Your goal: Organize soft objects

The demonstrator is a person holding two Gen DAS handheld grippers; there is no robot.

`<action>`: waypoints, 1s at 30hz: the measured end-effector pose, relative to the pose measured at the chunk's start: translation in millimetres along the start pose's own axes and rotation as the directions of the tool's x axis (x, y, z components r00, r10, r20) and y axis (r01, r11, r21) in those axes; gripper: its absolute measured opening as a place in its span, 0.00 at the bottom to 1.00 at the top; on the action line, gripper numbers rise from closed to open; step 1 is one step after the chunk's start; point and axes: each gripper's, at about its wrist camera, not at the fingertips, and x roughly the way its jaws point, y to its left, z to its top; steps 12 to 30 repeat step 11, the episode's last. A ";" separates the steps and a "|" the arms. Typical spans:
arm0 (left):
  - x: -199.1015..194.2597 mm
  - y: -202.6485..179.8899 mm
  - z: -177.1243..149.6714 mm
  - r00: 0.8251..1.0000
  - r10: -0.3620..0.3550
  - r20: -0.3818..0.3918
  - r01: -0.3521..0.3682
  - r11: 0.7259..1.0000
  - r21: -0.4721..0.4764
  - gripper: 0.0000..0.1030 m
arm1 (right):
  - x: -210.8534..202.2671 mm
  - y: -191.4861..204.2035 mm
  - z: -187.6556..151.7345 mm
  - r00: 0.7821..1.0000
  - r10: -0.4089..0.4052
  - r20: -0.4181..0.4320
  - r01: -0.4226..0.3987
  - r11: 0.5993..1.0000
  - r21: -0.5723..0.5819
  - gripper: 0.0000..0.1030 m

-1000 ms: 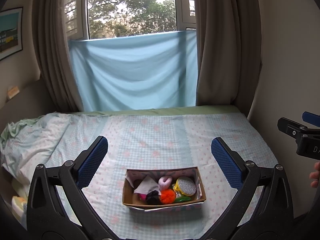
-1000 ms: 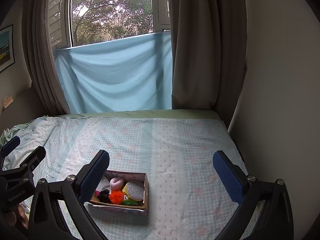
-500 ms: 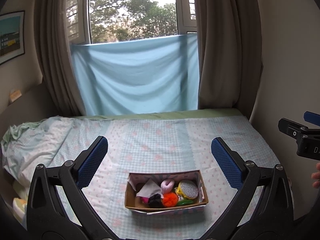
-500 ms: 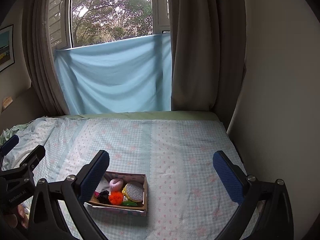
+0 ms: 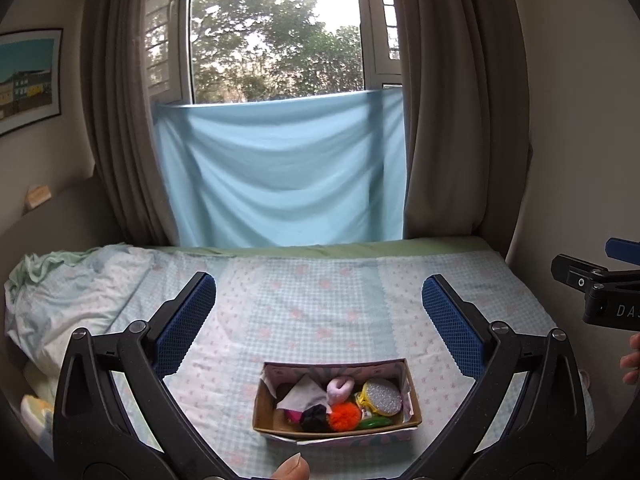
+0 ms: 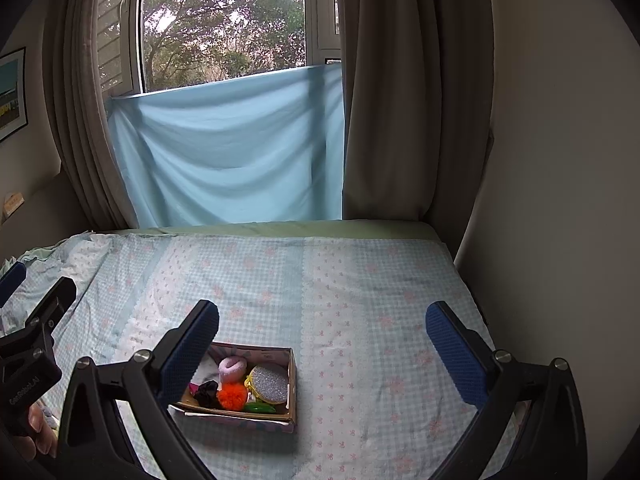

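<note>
- Left wrist view: left gripper jaws spread wide, holding nothing. Cardboard box sits on the bed at 6 o'clock, containing orange pom-pom, pink ring, silver sponge.
- Right wrist view: right gripper jaws wide apart, empty. Box at 7 o'clock, partly behind the left finger.

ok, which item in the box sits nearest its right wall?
The silver glittery round pad, yellow-edged, against the right wall of the box. The orange pom-pom, pink ring and black scrunchie sit further left.
</note>
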 end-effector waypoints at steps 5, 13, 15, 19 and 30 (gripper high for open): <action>9.3 6.5 -4.1 0.999 -0.003 -0.041 0.002 1.000 -0.022 1.00 | 5.2 0.8 -0.9 1.000 -0.003 -0.013 0.003 1.000 0.000 1.00; 28.4 8.0 -16.1 0.992 -0.046 -0.115 0.044 0.999 -0.026 1.00 | 27.1 3.2 -5.6 0.997 -0.003 -0.077 0.002 1.000 -0.005 1.00; 28.4 8.0 -16.1 0.992 -0.046 -0.115 0.044 0.999 -0.026 1.00 | 27.1 3.2 -5.6 0.997 -0.003 -0.077 0.002 1.000 -0.005 1.00; 28.4 8.0 -16.1 0.992 -0.046 -0.115 0.044 0.999 -0.026 1.00 | 27.1 3.2 -5.6 0.997 -0.003 -0.077 0.002 1.000 -0.005 1.00; 28.4 8.0 -16.1 0.992 -0.046 -0.115 0.044 0.999 -0.026 1.00 | 27.1 3.2 -5.6 0.997 -0.003 -0.077 0.002 1.000 -0.005 1.00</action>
